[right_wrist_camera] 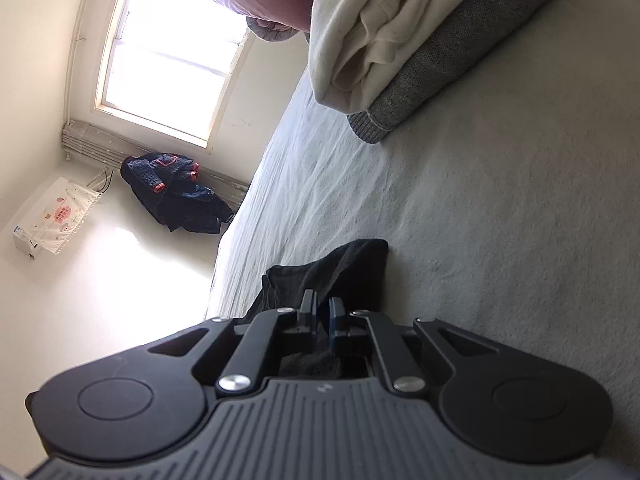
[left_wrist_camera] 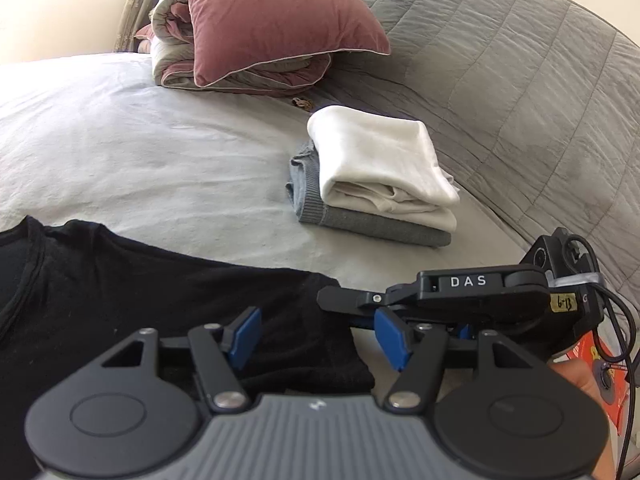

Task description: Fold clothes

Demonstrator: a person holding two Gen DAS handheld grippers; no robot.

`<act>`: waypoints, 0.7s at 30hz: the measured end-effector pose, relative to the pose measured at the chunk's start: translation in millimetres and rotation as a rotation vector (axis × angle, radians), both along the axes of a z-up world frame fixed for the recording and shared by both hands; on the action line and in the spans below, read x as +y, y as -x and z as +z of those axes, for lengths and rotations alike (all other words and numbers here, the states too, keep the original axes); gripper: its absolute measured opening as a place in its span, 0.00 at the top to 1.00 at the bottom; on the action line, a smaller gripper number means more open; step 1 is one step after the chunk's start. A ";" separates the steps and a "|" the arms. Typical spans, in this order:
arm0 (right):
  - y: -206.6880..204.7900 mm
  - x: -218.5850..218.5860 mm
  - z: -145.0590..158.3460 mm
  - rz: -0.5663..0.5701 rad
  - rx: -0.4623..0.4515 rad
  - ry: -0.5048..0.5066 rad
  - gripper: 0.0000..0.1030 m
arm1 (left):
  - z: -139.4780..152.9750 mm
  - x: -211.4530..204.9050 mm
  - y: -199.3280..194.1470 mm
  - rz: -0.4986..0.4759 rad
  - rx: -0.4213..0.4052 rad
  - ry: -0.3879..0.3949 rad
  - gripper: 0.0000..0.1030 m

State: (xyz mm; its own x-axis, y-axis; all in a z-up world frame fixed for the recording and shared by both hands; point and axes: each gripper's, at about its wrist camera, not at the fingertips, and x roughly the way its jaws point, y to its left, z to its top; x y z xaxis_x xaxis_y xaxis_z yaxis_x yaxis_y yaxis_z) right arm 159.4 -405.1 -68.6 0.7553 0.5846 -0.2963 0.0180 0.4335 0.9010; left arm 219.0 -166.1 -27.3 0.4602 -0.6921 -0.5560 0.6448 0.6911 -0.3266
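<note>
Black knit T-shirt (left_wrist_camera: 160, 300) lies flat on the pale grey bedsheet (left_wrist_camera: 140, 152), directly under and left of the left gripper (left_wrist_camera: 320, 336). Its blue pads (left_wrist_camera: 244, 332) stand well apart over the shirt's sleeve edge, gripping nothing.

Right gripper (right_wrist_camera: 322, 312): seen side-on just right of the left one, jaws brought together on a bunched corner of the black fabric. The right wrist view shows cloth between the pads; how deep the bite goes is hard to tell, probably shallow.

Step in hand, as judged: second pinch on the sleeve side before lifting for a fold. To do it well, the left pads should drop onto the hem, take one layer only, and match the right gripper's height so the fold line stays straight.

Count: one unfolded shirt; two folded garments stacked ahead and right, white cotton one (left_wrist_camera: 380, 160) atop a grey ribbed sweater (left_wrist_camera: 360, 220); one maroon pillow (left_wrist_camera: 272, 16) on one rolled quilt (left_wrist_camera: 172, 40), far ahead.
</note>
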 end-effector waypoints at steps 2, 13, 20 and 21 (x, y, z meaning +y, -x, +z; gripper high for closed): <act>1.6 -3.7 -0.4 -0.006 0.000 -0.022 0.94 | -0.9 -8.2 -0.7 -0.030 -0.005 -0.024 0.37; 22.5 -32.8 9.0 -0.147 -0.010 0.023 0.83 | -12.4 -71.0 15.4 -0.094 -0.149 -0.328 0.41; 29.6 -36.8 7.7 -0.157 -0.011 0.004 0.83 | -14.8 -87.6 17.1 -0.030 -0.182 -0.431 0.81; 29.9 -36.6 7.7 -0.156 -0.009 0.003 0.83 | -14.8 -86.2 14.5 -0.011 -0.173 -0.430 0.89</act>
